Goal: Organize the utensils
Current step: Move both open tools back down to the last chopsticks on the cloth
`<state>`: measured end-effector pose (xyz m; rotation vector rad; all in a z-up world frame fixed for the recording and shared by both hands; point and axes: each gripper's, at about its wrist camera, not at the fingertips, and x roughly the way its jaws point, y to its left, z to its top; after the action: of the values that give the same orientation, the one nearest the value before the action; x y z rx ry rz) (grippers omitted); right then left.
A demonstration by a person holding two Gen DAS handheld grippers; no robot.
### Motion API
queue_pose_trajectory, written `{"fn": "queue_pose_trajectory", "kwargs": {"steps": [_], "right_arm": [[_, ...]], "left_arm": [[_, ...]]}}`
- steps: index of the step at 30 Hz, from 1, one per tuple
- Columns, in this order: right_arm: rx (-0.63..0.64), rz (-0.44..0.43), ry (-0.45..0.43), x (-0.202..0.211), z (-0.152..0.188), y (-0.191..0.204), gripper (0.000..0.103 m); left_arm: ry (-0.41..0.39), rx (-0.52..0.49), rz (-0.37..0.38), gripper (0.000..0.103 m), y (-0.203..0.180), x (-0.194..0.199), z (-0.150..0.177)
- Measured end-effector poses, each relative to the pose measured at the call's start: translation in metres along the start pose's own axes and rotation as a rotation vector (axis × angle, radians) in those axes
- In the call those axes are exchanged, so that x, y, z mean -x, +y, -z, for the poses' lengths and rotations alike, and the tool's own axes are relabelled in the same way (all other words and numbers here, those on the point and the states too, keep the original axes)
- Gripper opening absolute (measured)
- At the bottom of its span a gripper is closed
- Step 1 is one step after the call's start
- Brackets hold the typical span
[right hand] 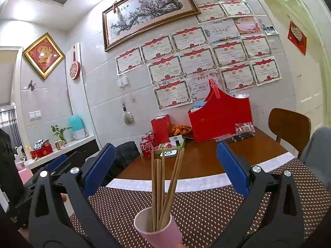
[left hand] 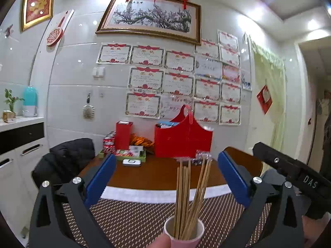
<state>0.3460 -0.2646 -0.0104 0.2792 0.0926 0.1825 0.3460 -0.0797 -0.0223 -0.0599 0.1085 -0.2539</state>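
Observation:
A pink cup point(left hand: 183, 232) stands on the brown dotted mat point(left hand: 132, 219) close to the camera, holding several wooden chopsticks point(left hand: 186, 194) upright and fanned out. My left gripper point(left hand: 166, 177) is open and empty, its blue pads point(left hand: 101, 177) wide apart above and behind the cup. In the right wrist view the same cup point(right hand: 158, 227) and chopsticks point(right hand: 163, 186) sit low between the pads point(right hand: 99, 169) of my right gripper point(right hand: 165, 167), which is open and empty too. The right gripper's black body point(left hand: 293, 175) shows at the right of the left wrist view.
The brown wooden table point(right hand: 202, 161) holds a red basket point(right hand: 221, 117), a red box point(right hand: 161, 128), cola cans point(right hand: 145, 148), a green tray point(left hand: 122, 155), a white phone point(left hand: 131, 162) and clear packets point(right hand: 244, 129). A black jacket point(left hand: 64, 161) is at left, a chair point(right hand: 289, 126) at right.

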Motion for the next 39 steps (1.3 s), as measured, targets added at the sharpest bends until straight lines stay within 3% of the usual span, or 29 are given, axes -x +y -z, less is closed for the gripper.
{"fn": "queue_pose_trajectory", "kwargs": {"steps": [10, 15, 25, 39], "right_arm": [[0.012, 0.033, 0.114, 0.052, 0.002, 0.005, 0.097], [0.008, 0.038, 0.194, 0.075, 0.015, 0.002, 0.097], [-0.012, 0.073, 0.320, 0.111, 0.047, -0.010, 0.097], [-0.027, 0.092, 0.434, 0.117, 0.080, -0.018, 0.097]], "left_arm": [[0.095, -0.051, -0.064, 0.097, -0.017, 0.061, -0.005], [0.182, -0.036, -0.079, 0.097, -0.015, 0.083, 0.006], [0.338, 0.005, -0.087, 0.097, 0.000, 0.109, 0.049], [0.580, -0.002, -0.061, 0.097, -0.003, 0.099, 0.120]]}}
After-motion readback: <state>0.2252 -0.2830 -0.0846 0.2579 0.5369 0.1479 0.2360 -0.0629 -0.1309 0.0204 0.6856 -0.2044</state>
